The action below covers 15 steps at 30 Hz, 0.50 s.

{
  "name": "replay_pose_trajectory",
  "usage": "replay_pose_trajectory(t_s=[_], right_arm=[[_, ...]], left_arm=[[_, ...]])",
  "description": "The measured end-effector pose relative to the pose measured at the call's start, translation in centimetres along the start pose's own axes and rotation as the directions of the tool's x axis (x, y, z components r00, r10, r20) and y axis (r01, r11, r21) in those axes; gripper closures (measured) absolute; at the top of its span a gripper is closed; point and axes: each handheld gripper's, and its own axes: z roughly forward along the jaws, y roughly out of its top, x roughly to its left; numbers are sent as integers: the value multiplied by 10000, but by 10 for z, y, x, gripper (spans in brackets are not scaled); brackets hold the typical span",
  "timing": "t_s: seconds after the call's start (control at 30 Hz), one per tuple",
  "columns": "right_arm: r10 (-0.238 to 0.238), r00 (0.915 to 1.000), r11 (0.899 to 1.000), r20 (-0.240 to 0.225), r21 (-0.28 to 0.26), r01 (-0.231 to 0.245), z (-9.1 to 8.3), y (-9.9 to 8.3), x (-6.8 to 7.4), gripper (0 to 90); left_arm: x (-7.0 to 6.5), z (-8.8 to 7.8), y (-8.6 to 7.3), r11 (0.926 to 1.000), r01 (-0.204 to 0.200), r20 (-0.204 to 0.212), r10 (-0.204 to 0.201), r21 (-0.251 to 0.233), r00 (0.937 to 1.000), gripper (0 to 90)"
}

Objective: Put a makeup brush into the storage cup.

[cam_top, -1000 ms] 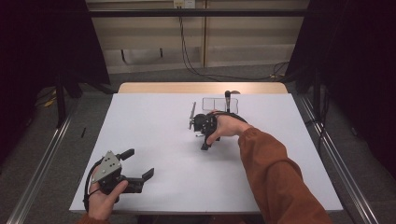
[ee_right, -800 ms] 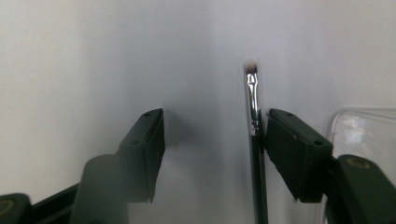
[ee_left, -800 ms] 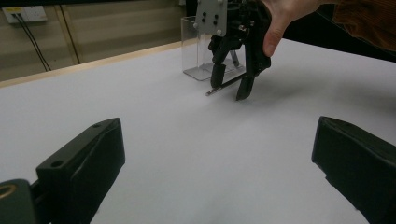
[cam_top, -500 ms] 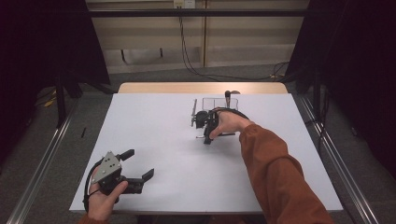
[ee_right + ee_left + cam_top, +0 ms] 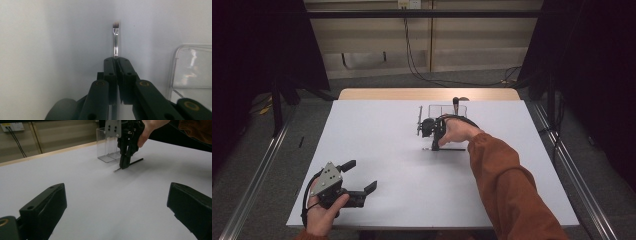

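Covering most of the scene, the white table (image 5: 377, 140) carried everything else. A clear plastic box (image 5: 448, 111) stood upright near its far edge, with a dark-handled tool standing in it, and the same box showed at the right of the right gripper view (image 5: 192, 67) and behind the other tool in the left gripper view (image 5: 107, 145).

The left gripper (image 5: 357, 177) sat at the near left corner, well apart from the box, its jaws spread wide with only bare table between them.

The right gripper (image 5: 434, 145), held by a hand in an orange sleeve, pointed down at the table just in front of the box. Its jaws had just been closing and were pressed together on a thin brush (image 5: 115, 42). The brush lay flat on the table (image 5: 130, 164), its black handle running out to one side of the jaws and its metal collar and short bristle tip poking out beyond them.
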Motion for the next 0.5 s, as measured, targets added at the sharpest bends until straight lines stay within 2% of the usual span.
replay_pose_trajectory(t_s=[0.3, 0.5], right_arm=[[64, 9999, 10000, 159, 44, -65, -2, -3, 2, 860], [189, 9996, 9988, 186, -460, -180, -11, -8, 4, 861]], left_arm=[[0, 0, 0, 10000, 17, -3, -17, 4, 10000, 27], [0, 0, 1, 10000, -17, -27, 17, 20, 10000, 27]])
